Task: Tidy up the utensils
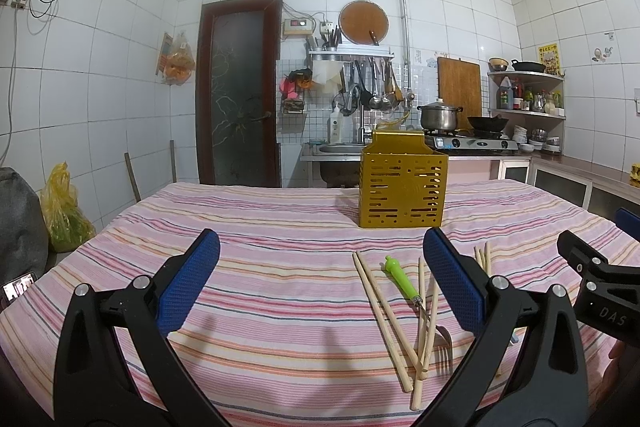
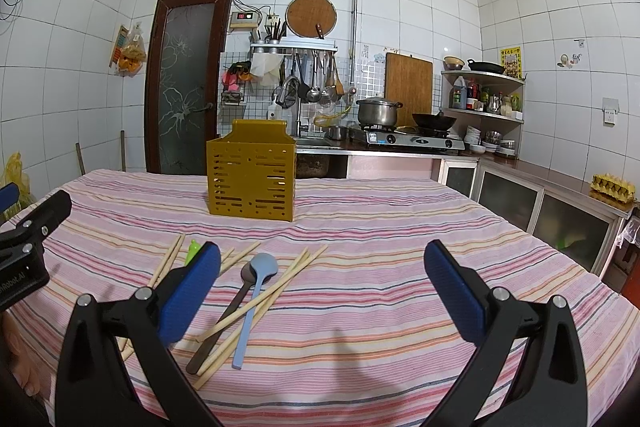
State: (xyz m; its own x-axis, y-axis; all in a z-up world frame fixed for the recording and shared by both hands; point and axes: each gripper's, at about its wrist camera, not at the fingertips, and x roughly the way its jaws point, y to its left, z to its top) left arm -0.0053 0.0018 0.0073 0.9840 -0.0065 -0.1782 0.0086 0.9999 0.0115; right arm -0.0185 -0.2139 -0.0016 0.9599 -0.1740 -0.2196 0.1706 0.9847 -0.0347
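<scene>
utensils lie loose on the striped tablecloth (image 1: 280,227), short of the yellow slotted holder (image 1: 402,183) that stands upright farther back on the table. from the left wrist view, the left gripper (image 1: 320,279) hangs above bare cloth with its blue pads spread wide and nothing between them. just inside its right finger lies a fork (image 1: 420,295), its long axis running near-to-far, green handle pointing away toward the holder and tines toward the camera. wooden chopsticks (image 1: 380,311) lie beside and across it, mostly lengthwise too, fanning apart at the far ends and crossing near the fork's tines; more chopstick tips show past the right finger. part of the right gripper shows at the right edge. from the right wrist view, the right gripper (image 2: 322,287) is likewise wide open and empty, over the cloth. near its left finger a blue spoon (image 2: 252,307) lies with its bowl at the far end and handle toward the camera, leaning slightly; a dark spoon (image 2: 224,315) sits touching it, bowls side by side, its handle angled to the near left. chopsticks (image 2: 256,303) cross under them diagonally, far ends up-right. the holder (image 2: 251,179) stands left of centre.
</scene>
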